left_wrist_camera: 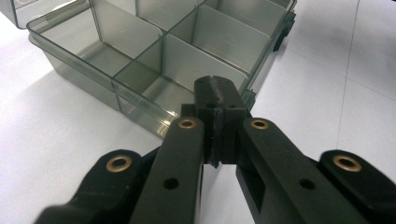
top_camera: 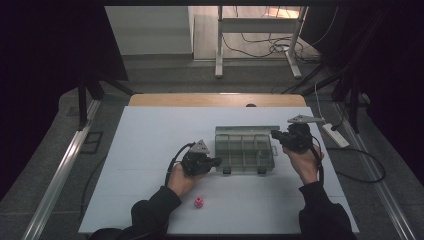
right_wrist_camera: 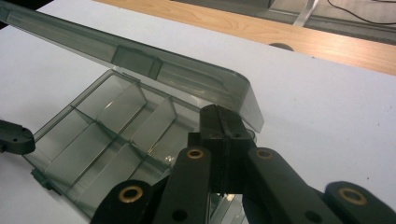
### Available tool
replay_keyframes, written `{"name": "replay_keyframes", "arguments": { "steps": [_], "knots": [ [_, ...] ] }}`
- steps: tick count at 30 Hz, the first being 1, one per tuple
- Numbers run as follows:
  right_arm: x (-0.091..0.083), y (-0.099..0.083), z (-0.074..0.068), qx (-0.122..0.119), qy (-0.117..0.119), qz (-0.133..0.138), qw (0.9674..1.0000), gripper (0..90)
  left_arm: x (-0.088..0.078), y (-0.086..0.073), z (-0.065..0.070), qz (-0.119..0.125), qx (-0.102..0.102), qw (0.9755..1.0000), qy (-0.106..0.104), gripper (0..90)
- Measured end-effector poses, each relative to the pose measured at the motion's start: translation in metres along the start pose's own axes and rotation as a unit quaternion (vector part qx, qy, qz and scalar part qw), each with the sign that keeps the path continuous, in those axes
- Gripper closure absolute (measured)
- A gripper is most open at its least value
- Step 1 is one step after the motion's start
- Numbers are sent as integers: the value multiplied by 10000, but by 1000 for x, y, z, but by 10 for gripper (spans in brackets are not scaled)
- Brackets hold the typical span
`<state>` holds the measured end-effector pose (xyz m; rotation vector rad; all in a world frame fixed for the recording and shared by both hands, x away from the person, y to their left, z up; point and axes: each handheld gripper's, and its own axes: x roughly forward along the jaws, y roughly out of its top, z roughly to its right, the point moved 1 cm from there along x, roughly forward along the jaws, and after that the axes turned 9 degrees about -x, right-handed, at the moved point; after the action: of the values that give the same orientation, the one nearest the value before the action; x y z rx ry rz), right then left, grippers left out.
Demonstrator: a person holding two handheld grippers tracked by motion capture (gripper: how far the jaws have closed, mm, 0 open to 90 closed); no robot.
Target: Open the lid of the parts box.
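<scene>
Left gripper [top_camera: 216, 161] jaws pressed together, empty, tips at the compartment box [top_camera: 245, 150] left wall. Right gripper [top_camera: 276, 135] likewise closed, empty, under the raised lid [right_wrist_camera: 140, 60].

I see a white table top [top_camera: 150, 145] over a wooden desk edge [top_camera: 215, 100], grey floor [top_camera: 165, 75], a white frame stand [top_camera: 257, 30] with cables, dark curtains [top_camera: 45, 50] at the sides.

The right tongs [right_wrist_camera: 223, 122], closed with nothing between them, sit under the raised lid [right_wrist_camera: 140, 60] of a clear compartment box [right_wrist_camera: 93, 144]. The box rests on the white desk [right_wrist_camera: 327, 116].
</scene>
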<state>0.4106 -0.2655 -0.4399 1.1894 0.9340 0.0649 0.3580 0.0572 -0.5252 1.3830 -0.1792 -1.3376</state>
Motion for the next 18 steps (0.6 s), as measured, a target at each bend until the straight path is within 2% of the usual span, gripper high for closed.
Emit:
{"name": "replay_keyframes", "arguments": {
  "steps": [18],
  "knots": [
    [11,10,8,-21,-64,-6,10000,893,0,0,0,12,4,10000,-1,889]
  ]
}}
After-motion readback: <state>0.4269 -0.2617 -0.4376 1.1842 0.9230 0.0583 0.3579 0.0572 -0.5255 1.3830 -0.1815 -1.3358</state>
